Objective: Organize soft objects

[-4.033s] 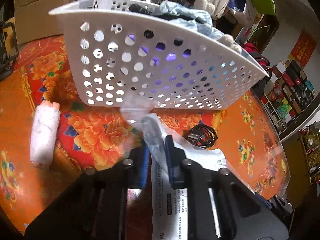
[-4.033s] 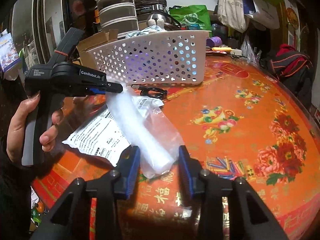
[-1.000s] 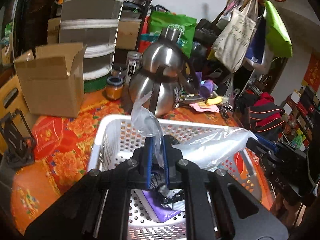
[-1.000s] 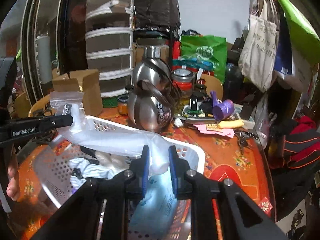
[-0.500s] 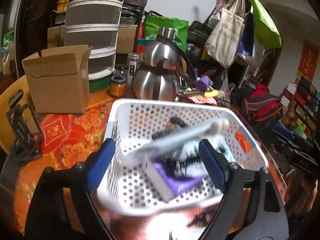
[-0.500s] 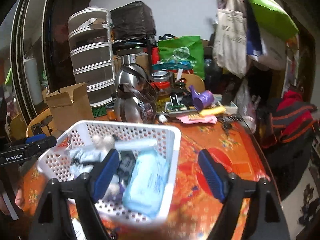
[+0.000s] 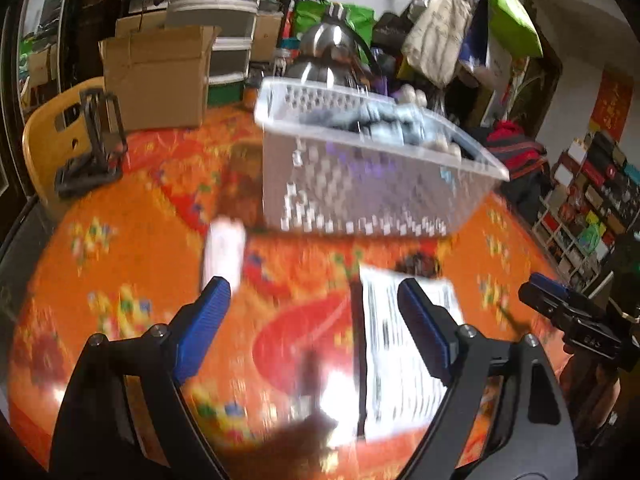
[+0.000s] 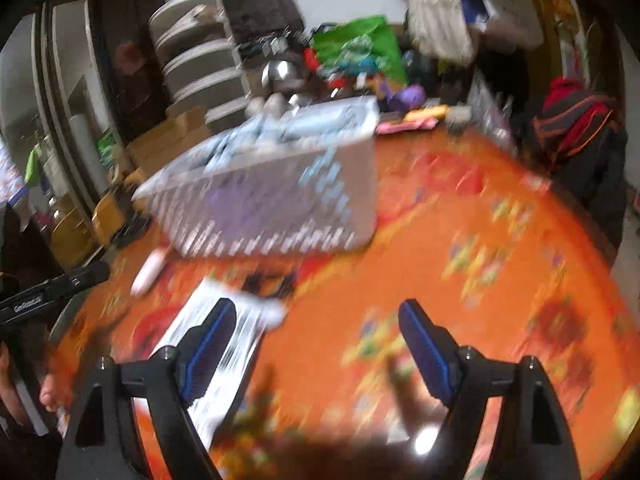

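A white perforated basket (image 7: 360,188) (image 8: 280,208) stands on the orange flowered table, with soft items piled inside, among them something pale blue. Both views are motion-blurred. My left gripper (image 7: 312,300) is open and empty, low over the table in front of the basket. A white rolled towel (image 7: 224,252) (image 8: 148,272) lies just beyond its left finger. A white printed packet (image 7: 404,344) (image 8: 224,332) lies flat under its right finger. My right gripper (image 8: 316,320) is open and empty too, with the packet under its left finger.
A black cable (image 7: 420,264) lies between the packet and the basket. Behind the basket are a cardboard box (image 7: 156,80), a steel kettle (image 7: 332,48) and stacked drawers. A black stand (image 7: 92,140) is at the table's left edge, by a yellow chair.
Both grippers held a clear plastic bag over the basket, then opened and dropped it in. Both have since pulled back and down to the table in front of the basket.
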Tool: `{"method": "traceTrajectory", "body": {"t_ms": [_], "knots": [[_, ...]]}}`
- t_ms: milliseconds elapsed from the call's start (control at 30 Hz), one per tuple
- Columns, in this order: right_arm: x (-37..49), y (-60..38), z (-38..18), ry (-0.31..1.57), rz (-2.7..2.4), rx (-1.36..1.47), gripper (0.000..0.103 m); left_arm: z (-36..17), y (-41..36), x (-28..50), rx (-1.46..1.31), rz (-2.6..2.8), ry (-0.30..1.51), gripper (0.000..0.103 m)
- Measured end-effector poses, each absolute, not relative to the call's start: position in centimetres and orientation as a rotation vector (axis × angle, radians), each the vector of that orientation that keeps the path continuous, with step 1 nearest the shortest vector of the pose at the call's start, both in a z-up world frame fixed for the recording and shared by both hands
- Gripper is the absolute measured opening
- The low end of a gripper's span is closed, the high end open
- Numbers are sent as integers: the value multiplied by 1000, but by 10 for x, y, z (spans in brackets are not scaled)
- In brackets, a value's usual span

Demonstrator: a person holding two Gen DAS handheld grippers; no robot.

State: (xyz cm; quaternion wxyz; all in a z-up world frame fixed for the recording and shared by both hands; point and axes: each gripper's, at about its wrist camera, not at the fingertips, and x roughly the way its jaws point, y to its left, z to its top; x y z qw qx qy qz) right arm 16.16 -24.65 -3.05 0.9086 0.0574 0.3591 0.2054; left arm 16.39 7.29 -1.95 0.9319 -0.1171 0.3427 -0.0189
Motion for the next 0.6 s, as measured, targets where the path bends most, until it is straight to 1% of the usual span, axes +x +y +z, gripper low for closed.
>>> {"method": "traceTrajectory", "body": {"t_ms": [100, 133, 267, 333, 400, 533, 567, 600], "knots": [[143, -236, -43, 757, 473, 134, 83, -39, 63, 146, -225, -50, 737, 84], [139, -231, -48, 774, 502, 133, 80, -47, 58, 142, -229, -79, 757, 84], [134, -216, -56, 812, 542, 120, 57, -60, 40, 137, -199, -124, 779, 78], [135, -209, -59, 838, 559, 123, 57, -65, 31, 135, -180, -156, 786, 75], [136, -203, -60, 849, 568, 114, 57, -68, 24, 137, -161, -169, 802, 68], [139, -189, -63, 883, 592, 95, 57, -75, 17, 142, -163, -211, 833, 60], [140, -186, -64, 892, 598, 89, 56, -75, 16, 143, -170, -224, 837, 55], [141, -182, -65, 901, 602, 78, 54, -77, 15, 144, -176, -237, 848, 46]]}}
